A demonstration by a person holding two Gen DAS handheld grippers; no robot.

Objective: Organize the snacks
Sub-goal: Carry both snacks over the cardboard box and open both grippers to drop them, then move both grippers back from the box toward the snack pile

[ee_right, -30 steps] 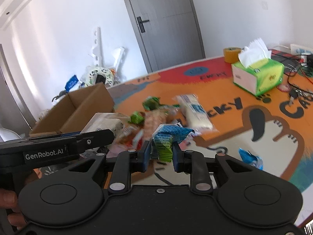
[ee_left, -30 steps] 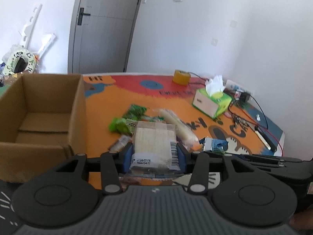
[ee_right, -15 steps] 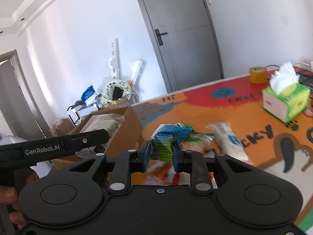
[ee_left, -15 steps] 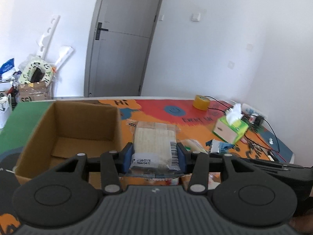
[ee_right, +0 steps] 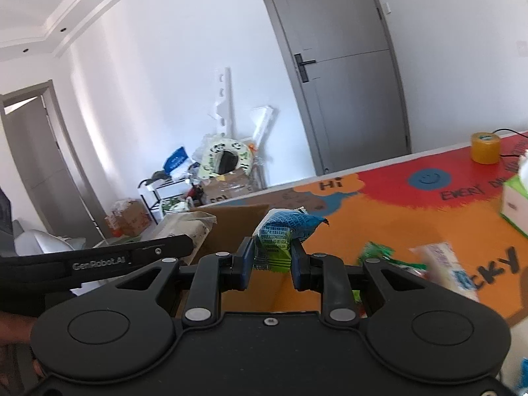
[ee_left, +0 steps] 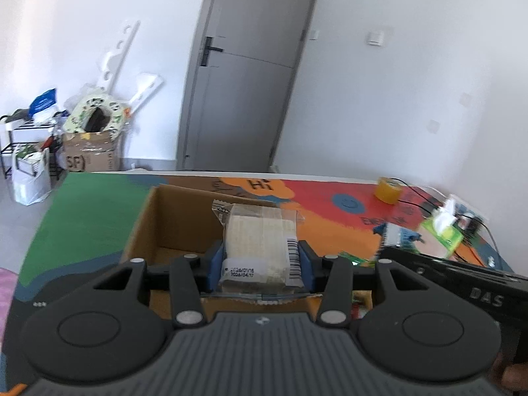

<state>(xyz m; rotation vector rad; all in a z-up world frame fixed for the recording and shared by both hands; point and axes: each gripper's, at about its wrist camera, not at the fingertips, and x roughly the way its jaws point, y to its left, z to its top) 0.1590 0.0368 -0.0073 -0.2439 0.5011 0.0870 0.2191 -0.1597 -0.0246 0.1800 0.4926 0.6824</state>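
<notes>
I note my left gripper (ee_left: 260, 260) clamped on a clear-wrapped pale wafer pack (ee_left: 260, 237) above the open brown cardboard box (ee_left: 171, 221), my right gripper (ee_right: 272, 260) pinching a blue-green sachet (ee_right: 280, 234) beside it — an early release risks dropping outside the box wall.

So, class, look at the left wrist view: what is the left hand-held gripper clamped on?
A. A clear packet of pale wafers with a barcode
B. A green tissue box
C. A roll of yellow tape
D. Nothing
A: the left hand-held gripper has its blue pads pressed on both sides of the clear packet, whose barcode and date label show, in front of the open cardboard box.
</notes>
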